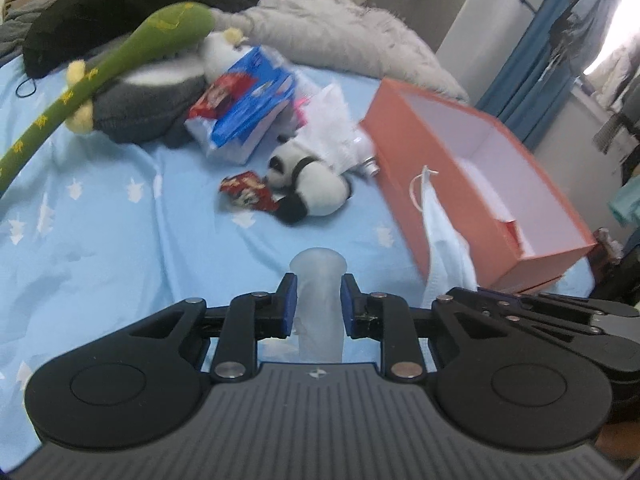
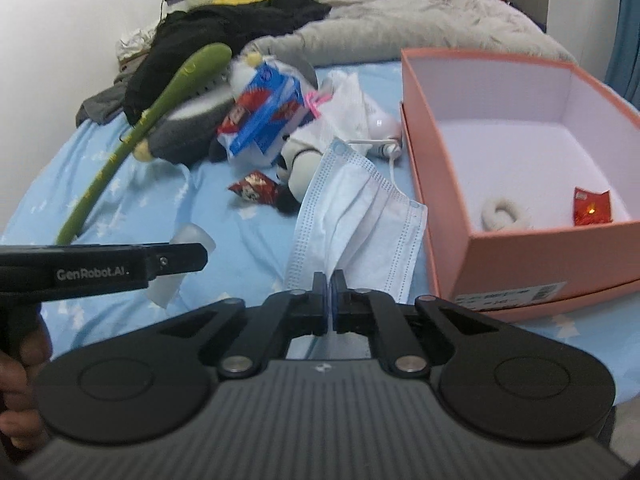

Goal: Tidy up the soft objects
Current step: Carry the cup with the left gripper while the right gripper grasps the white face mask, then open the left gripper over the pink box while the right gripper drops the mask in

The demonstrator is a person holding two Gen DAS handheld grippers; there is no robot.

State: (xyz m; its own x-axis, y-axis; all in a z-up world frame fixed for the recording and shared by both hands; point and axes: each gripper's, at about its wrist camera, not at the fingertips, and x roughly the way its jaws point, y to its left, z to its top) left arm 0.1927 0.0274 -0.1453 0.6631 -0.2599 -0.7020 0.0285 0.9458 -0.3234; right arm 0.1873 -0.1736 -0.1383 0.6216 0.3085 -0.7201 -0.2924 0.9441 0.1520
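Observation:
My left gripper [image 1: 318, 285] is shut on a frosted translucent soft tube [image 1: 319, 268], held upright above the blue bedsheet. In the right wrist view that same gripper [image 2: 168, 262] comes in from the left with the tube [image 2: 194, 239] in it. My right gripper [image 2: 330, 277] is shut on the lower edge of a pale blue face mask [image 2: 352, 216], which stands up in front of it. The mask [image 1: 444, 240] hangs beside an open orange box [image 1: 404, 152] [image 2: 520, 260]. A panda plush [image 1: 316, 188] [image 2: 298, 166] lies on the bed beyond.
The box holds a white fluffy ring [image 2: 505, 216] and a red packet [image 2: 592, 208]. A long green plush [image 1: 120, 64], a grey-and-white plush [image 1: 152, 100], a blue-and-white pack [image 1: 248, 116] and a red snack packet [image 1: 250, 192] lie on the bed. Black clothes and a grey blanket [image 2: 420, 20] are piled behind.

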